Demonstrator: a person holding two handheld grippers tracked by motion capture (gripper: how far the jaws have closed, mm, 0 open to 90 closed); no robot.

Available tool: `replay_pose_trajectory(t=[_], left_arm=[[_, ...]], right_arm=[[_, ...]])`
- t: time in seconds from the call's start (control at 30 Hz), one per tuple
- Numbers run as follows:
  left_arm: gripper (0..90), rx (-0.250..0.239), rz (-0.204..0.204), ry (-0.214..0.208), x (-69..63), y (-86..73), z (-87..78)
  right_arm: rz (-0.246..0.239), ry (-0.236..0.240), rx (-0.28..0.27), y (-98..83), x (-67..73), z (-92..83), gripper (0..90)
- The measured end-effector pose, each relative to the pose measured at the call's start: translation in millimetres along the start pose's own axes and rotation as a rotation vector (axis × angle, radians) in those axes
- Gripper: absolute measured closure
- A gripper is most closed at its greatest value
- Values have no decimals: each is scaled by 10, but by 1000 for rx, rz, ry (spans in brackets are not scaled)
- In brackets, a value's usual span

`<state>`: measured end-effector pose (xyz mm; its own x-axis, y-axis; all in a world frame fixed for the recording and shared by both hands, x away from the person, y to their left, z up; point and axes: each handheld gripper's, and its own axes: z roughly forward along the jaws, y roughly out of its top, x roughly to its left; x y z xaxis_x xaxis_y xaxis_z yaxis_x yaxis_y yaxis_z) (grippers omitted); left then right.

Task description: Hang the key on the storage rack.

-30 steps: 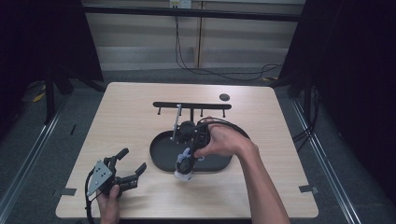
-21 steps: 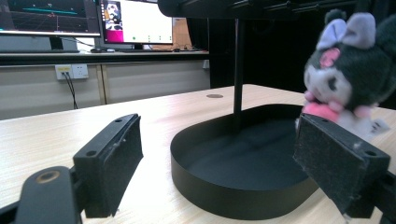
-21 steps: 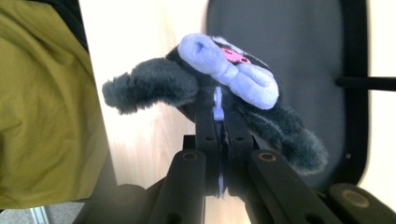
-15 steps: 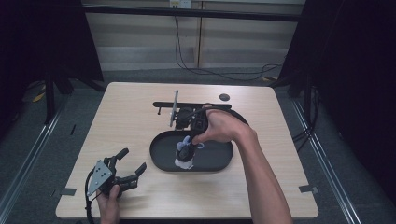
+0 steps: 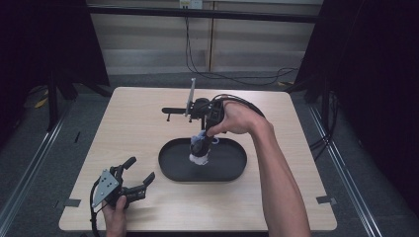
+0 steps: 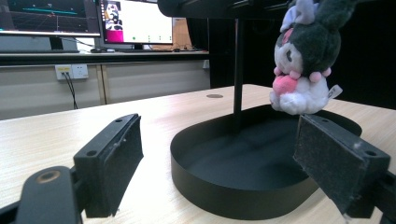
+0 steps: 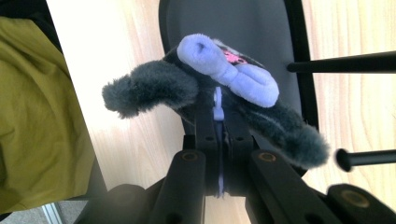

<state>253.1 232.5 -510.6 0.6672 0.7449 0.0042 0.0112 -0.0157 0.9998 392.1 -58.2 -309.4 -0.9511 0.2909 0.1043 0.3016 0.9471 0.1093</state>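
No text, label, brand or number could be read anywhere. In the left gripper view two monitors (image 6: 84, 18) glowed behind the tabletop (image 6: 56, 135), but whatever they displayed was too small and blurred to make out. The small white tag (image 6: 334, 91) on the plush toy (image 6: 301, 60) carried no legible print, and the black tray (image 5: 168, 165) bore no marking.

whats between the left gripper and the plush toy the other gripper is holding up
The near rim of the black oval tray, plus bare wooden table. In the left gripper view the open left gripper looks across that rim toward the dark-and-white plush toy, held above the tray.
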Motion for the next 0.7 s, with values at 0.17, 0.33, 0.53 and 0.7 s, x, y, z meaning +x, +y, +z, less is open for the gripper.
replay_pose_trajectory(t=[0.17,0.33,0.53,0.7], left_arm=[[152,-8,-12,2,-8,-1,6],[152,-3,-10,0,-6,-1,3],[152,-3,-5,0,-3,0,2],[152,-3,-5,-1,-3,0,2]], right_arm=[[-6,-2,30,61,-90,-7,869],[-22,0,21,176,-165,-13,869],[-11,4,31,216,-243,-2,869],[-3,-6,32,225,-288,-27,869]])
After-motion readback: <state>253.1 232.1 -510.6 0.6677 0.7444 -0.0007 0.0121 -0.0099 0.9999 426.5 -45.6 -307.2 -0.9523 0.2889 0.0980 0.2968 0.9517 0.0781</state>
